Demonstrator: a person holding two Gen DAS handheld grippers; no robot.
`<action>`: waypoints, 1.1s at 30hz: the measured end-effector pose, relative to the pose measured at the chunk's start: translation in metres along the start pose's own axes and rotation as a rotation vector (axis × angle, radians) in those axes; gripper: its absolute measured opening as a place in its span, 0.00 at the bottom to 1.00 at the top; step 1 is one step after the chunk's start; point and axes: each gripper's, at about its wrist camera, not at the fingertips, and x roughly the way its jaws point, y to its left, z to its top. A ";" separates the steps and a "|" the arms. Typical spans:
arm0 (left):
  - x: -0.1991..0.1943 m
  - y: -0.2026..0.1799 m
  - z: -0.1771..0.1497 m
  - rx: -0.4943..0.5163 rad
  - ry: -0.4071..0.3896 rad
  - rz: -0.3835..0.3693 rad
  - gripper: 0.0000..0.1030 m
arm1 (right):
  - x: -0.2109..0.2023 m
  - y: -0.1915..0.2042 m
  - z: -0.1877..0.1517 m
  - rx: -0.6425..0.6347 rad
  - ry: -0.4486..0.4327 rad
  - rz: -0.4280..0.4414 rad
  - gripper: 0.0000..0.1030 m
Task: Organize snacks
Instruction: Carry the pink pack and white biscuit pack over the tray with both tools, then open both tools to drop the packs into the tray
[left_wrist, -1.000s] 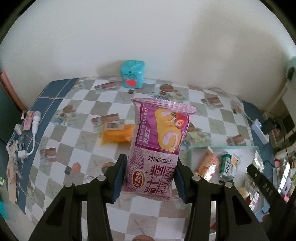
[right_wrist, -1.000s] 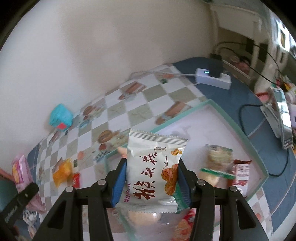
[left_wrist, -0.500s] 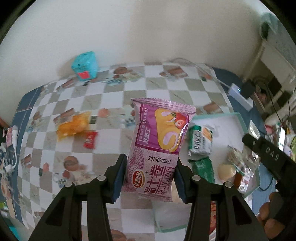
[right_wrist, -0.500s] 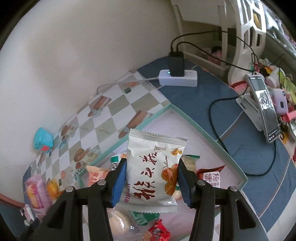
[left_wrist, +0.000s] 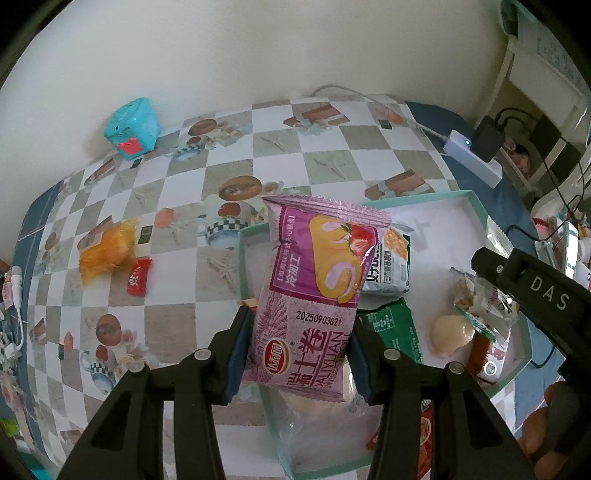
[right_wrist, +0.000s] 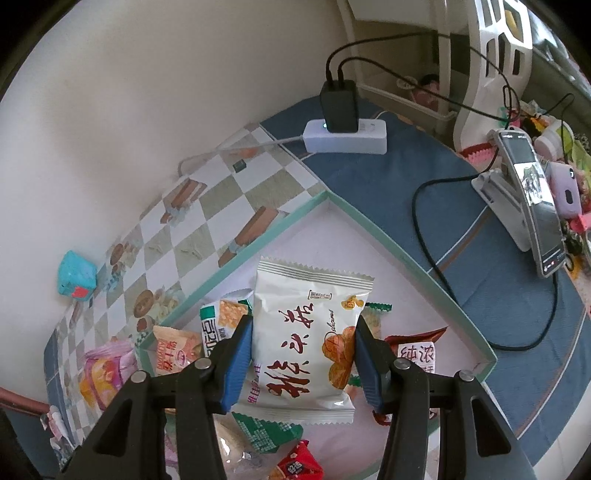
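Pink snack pack (left_wrist: 314, 295) clamped in left tongs (left_wrist: 297, 354), white pack (right_wrist: 306, 339) in right tongs (right_wrist: 303, 354), both over tray (right_wrist: 406, 258).

Teal cube (left_wrist: 131, 127): far beyond the jaws, to their left, against the wall.
Power strip (right_wrist: 345, 137): far ahead of the jaws, black adapter (right_wrist: 338, 107) plugged in.
Phone (right_wrist: 532, 199): right of the jaws, tilted on a stand.

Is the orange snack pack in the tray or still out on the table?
Out. In the left wrist view the orange pack lies on the checked tablecloth beside a red candy, left of the tray.
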 end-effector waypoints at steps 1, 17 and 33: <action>0.002 -0.001 0.000 0.003 0.002 -0.003 0.49 | 0.001 0.001 0.000 -0.001 0.003 -0.001 0.53; 0.016 -0.016 0.004 0.055 0.009 -0.012 0.49 | 0.020 0.006 -0.004 -0.023 0.056 -0.025 0.54; 0.002 -0.007 0.007 0.033 0.000 -0.007 0.68 | 0.015 0.012 -0.003 -0.046 0.047 -0.035 0.55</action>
